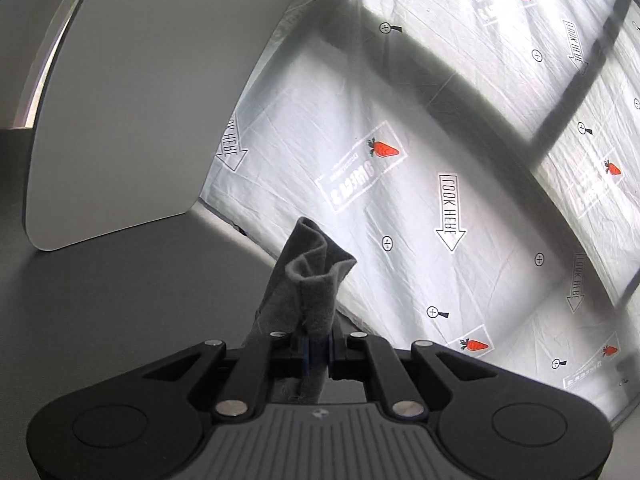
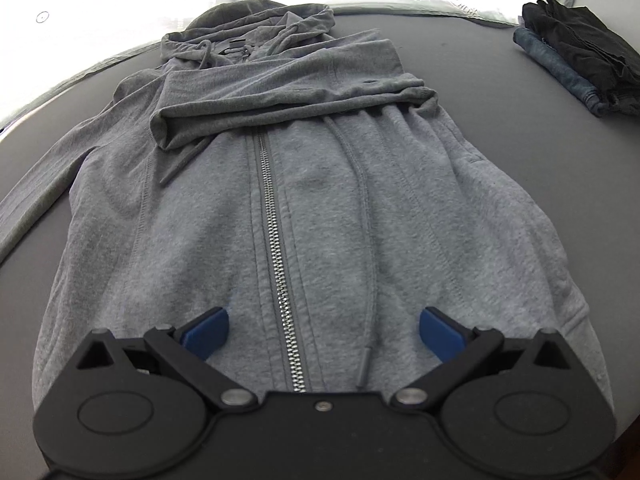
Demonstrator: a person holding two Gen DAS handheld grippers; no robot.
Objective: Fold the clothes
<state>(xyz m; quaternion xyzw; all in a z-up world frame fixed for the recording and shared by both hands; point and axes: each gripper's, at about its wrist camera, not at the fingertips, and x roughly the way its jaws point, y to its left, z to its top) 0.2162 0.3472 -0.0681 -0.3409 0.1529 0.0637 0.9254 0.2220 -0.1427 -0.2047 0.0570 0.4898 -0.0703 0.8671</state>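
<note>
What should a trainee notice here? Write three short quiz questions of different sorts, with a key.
1. True or false: the right gripper is shut on the grey zip-up hooded sweatshirt.
2. What does the left gripper hold?
A. a piece of grey fleecy fabric
B. a drawstring
C. nothing
3. Fill in: one sleeve lies folded across the sweatshirt's ____.

Key: 1 false, its jaws are open above the hem; 2 A; 3 chest.

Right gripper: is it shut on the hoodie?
No, the right gripper hangs open over the grey hoodie, its blue pads wide apart either side of the zipper.
</note>
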